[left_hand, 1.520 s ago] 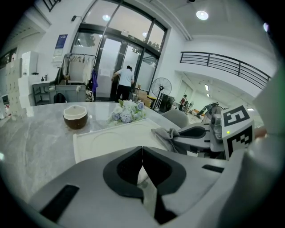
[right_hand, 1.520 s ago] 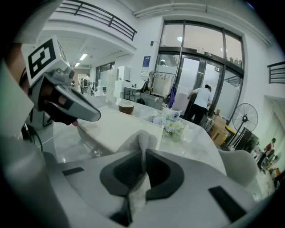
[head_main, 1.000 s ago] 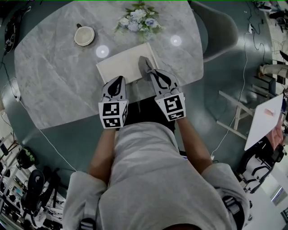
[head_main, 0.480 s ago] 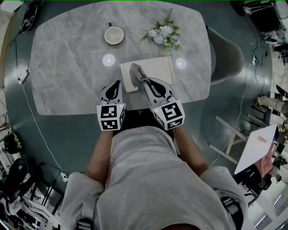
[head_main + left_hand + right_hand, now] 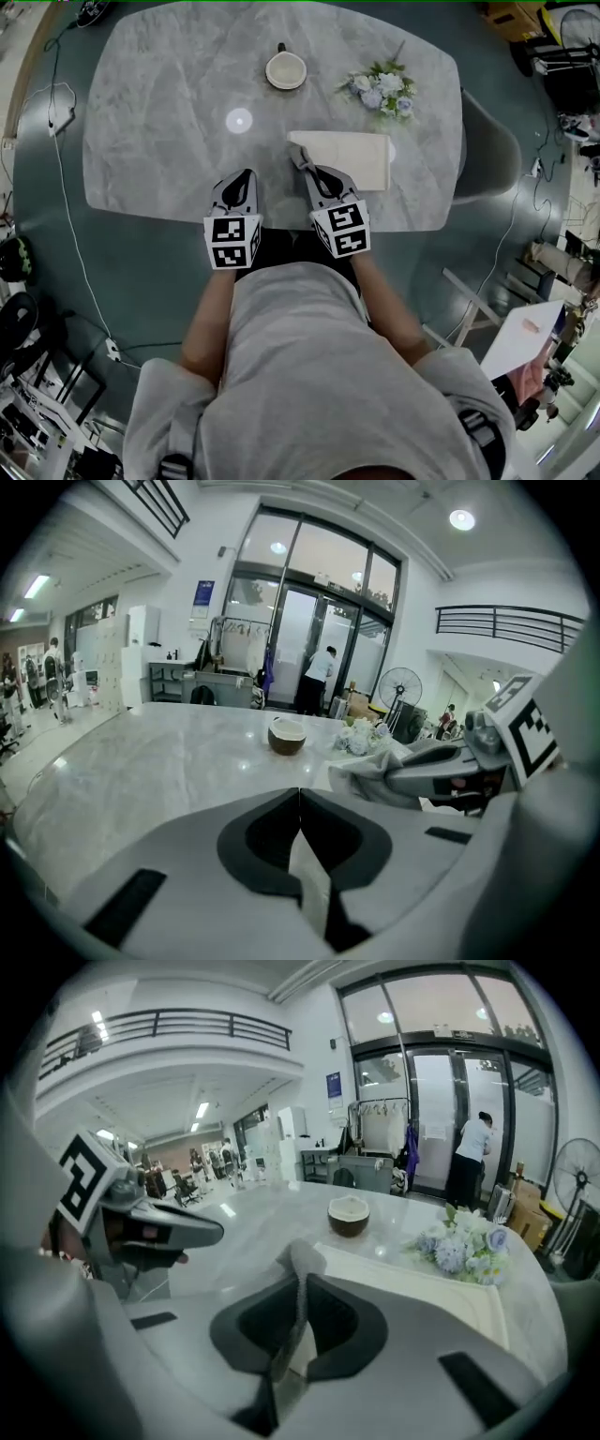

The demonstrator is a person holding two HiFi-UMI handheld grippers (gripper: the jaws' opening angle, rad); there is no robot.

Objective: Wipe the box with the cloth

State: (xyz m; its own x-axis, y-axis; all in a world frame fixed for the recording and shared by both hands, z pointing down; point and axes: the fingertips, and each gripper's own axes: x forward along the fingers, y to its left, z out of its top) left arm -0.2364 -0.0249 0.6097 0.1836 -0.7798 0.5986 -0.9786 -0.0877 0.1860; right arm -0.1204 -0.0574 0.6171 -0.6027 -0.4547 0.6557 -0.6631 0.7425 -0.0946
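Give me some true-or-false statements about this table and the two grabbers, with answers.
1. The right gripper is shut on the grey cloth. True.
2. The left gripper grips the box. False: its jaws are together on nothing, off the box.
3. The flowers lie on top of the box. False: they lie on the table beyond it.
4. A cup stands on the table. True.

What I count from here

I see one table [image 5: 159, 122], one box [image 5: 356, 159], one cloth [image 5: 298, 154], one bowl [image 5: 286, 69], one flower bunch [image 5: 382, 89], one chair [image 5: 487, 150], and two grippers: left gripper [image 5: 242, 180], right gripper [image 5: 306, 169].
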